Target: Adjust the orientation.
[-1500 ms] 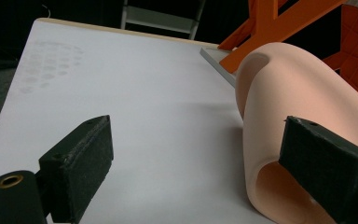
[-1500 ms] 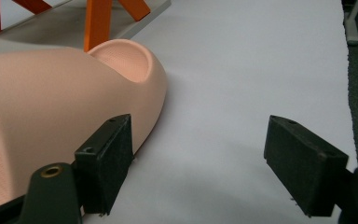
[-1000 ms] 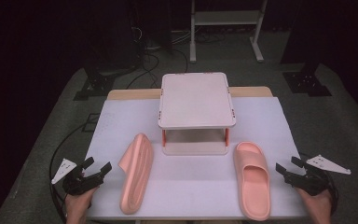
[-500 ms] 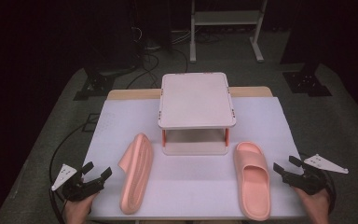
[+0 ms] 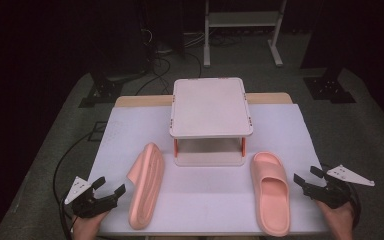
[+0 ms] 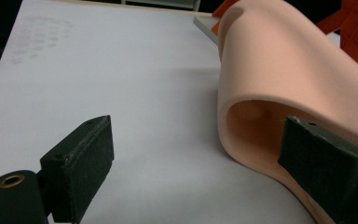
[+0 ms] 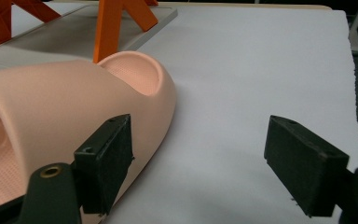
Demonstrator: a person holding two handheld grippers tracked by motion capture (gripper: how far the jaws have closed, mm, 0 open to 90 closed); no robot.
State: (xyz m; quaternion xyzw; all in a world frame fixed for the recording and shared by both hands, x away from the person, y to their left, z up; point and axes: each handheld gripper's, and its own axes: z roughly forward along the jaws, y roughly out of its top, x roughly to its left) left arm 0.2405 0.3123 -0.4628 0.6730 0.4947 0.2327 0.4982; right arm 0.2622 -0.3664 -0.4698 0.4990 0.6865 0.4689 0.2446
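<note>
My L gripper: jaws wide apart, pink foam slipper on its side just ahead of one jaw. R gripper: jaws spread too, upright pink foam slide beside one jaw, not gripped.

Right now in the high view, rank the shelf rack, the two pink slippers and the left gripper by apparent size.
1. Shelf rack
2. Right slipper and left slipper: alike; the left lies on its side, so unranked
3. Left gripper
</note>
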